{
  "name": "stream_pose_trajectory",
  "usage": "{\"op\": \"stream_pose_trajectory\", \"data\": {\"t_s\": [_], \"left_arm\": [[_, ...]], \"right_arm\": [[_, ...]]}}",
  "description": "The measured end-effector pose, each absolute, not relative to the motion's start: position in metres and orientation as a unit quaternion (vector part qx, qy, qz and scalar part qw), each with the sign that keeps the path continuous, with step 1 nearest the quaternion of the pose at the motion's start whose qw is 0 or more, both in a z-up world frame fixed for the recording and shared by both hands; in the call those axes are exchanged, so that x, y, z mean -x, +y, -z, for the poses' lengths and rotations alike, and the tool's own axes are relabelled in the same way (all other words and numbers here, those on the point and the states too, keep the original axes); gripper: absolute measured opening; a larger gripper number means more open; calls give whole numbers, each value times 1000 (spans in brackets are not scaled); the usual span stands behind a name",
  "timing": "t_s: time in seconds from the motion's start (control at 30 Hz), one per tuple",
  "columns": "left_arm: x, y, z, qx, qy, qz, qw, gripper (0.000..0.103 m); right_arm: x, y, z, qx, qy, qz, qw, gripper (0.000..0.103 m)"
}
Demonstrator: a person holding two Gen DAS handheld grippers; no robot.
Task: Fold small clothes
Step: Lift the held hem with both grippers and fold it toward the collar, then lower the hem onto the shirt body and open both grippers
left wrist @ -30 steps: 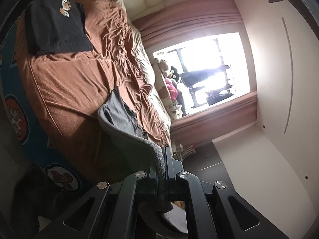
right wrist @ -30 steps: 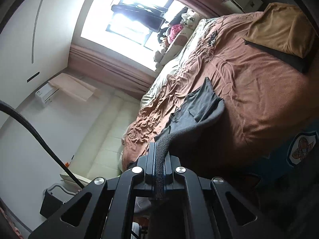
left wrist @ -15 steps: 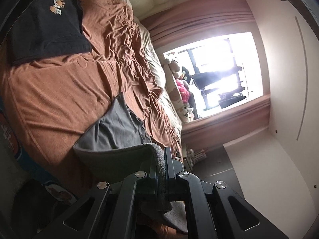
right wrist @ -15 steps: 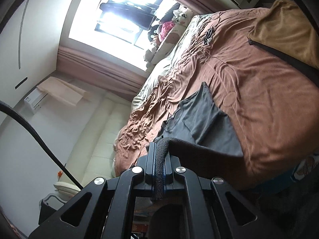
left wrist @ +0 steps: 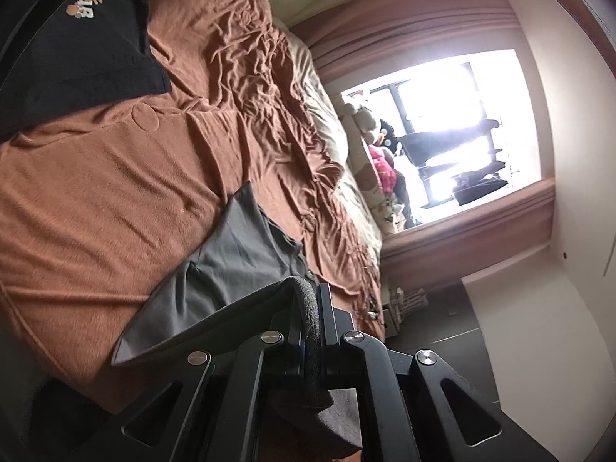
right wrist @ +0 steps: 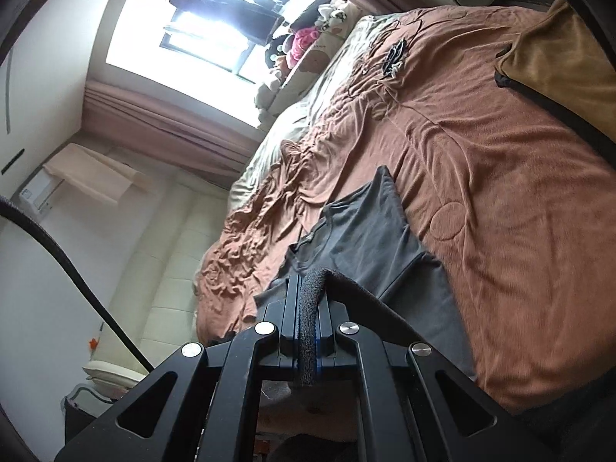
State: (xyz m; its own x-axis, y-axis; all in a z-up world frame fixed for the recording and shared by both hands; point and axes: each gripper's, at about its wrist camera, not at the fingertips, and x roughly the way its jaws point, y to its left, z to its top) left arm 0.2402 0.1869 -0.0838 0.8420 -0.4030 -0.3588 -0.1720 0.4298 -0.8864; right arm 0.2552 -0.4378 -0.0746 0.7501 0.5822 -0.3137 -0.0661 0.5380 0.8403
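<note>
Left gripper (left wrist: pixel 312 308) and right gripper (right wrist: pixel 308 296) each clamped tight on a soft grey shirt (left wrist: pixel 238 258) hem; remainder lies flat ahead on the wrinkled brown fleece blanket (left wrist: pixel 96 177)

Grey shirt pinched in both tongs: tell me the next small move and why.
Probably carry both tongs a little further over the bed, then lower the held hem onto the shirt's far part. The left tongs and right tongs are each shut on an edge of the grey shirt, which is lifted and curling over, while its collar end lies flat on the brown blanket.
</note>
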Motion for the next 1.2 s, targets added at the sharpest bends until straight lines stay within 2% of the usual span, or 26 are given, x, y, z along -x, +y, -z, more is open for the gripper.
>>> {"op": "stream_pose_trajectory", "data": {"t_s": [0.6,0.97,1.1,1.13,1.17,1.2], "left_arm": [[-343,183,155,499,368,15,785,4],[-369,181,188,481,400,-10,780,4],[-377,178,194,457,431,-25,778,6],[-377,176,194,453,435,-19,778,8],[-377,175,193,446,439,-15,780,18],[-378,174,191,438,443,-14,782,34]], "right_arm": [[-372,-419,107,-380,382,-142,830,2],[-394,-408,123,-353,419,-113,829,2],[-398,-388,116,-284,439,-109,845,3],[-398,-385,115,-280,443,-111,845,6],[-397,-382,112,-272,446,-113,845,15],[-396,-381,110,-265,446,-111,848,25]]}}
